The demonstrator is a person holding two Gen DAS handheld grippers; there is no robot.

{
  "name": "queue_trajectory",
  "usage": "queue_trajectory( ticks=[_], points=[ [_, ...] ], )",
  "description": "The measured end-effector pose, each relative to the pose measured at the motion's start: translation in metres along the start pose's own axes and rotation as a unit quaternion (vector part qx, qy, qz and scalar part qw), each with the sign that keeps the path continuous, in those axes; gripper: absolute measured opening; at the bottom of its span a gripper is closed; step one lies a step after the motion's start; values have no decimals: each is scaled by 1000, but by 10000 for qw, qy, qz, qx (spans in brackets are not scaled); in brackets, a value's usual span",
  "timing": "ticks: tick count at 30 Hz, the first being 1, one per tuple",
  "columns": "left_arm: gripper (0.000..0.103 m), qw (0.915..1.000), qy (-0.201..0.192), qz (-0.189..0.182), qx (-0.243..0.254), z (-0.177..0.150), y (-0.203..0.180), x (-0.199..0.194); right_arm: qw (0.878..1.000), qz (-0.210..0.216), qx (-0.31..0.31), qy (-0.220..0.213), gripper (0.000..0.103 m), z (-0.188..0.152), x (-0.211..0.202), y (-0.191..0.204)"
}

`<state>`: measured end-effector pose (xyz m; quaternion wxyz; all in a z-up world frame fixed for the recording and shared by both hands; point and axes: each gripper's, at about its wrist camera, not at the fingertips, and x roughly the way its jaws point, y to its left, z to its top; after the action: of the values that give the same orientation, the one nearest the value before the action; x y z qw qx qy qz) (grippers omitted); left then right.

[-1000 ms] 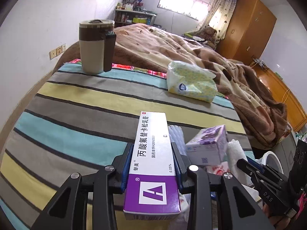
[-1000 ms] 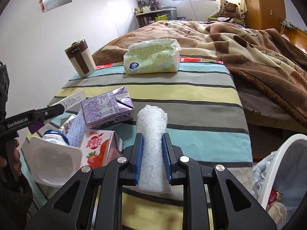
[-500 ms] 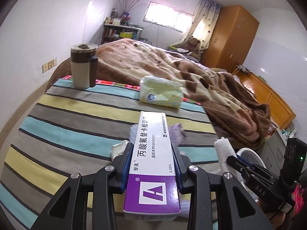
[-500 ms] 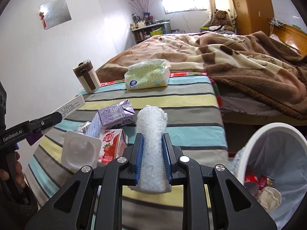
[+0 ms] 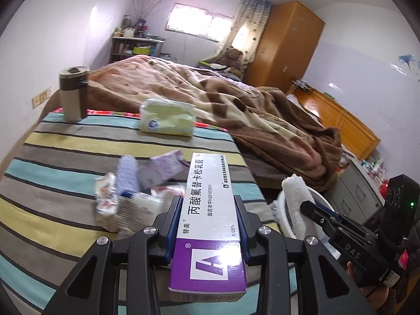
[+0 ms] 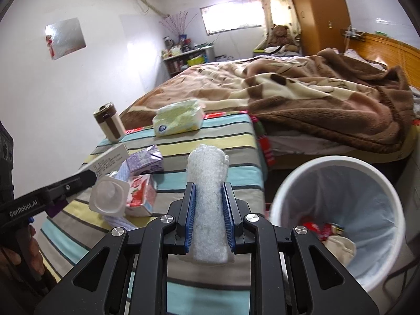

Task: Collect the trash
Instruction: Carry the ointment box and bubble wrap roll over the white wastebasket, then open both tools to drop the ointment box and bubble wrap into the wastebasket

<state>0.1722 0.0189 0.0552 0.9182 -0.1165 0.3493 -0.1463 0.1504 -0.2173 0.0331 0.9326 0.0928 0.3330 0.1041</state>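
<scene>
My left gripper (image 5: 208, 202) is shut on a long white and purple ointment box (image 5: 210, 210), held above the striped table's right end. My right gripper (image 6: 208, 191) is shut on a white bubble-wrap roll (image 6: 208, 183), held above the table edge just left of the white bin (image 6: 367, 168). The bin has a pale liner and holds some trash (image 6: 328, 233). On the table lie a purple carton (image 6: 145, 158), a strawberry milk carton (image 6: 140, 194) and a white yogurt cup (image 6: 107, 197). The bubble-wrap roll also shows in the left wrist view (image 5: 298, 197).
A brown and cream mug (image 5: 73, 94) and a green tissue pack (image 5: 166, 119) stand at the table's far side. A bed with a brown blanket (image 6: 315, 97) lies beyond. Grey drawers (image 5: 351, 191) stand to the right of the bin.
Both grippers have pulled back and up from the table and shifted right, each still holding its item. The bin has come more fully into the right wrist view.
</scene>
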Motion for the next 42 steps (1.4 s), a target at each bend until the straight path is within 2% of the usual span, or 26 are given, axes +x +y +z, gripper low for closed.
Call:
queue_trajectory(
  ticks=[15, 22, 32, 42],
  points=[
    [37, 9968, 181, -581, 514, -21, -85, 25, 9968, -662, 389, -198, 21, -10, -34, -55],
    [37, 9921, 408, -879, 796, -32, -130, 49, 9938, -896, 628, -197, 21, -14, -39, -83],
    [37, 9852, 620, -1008, 1243, -45, -182, 79, 9904, -1120, 803, -112, 21, -20, -42, -109],
    [37, 9801, 746, -1037, 1518, -56, -215, 95, 9875, -1280, 915, 76, 21, -25, -36, -128]
  ],
)
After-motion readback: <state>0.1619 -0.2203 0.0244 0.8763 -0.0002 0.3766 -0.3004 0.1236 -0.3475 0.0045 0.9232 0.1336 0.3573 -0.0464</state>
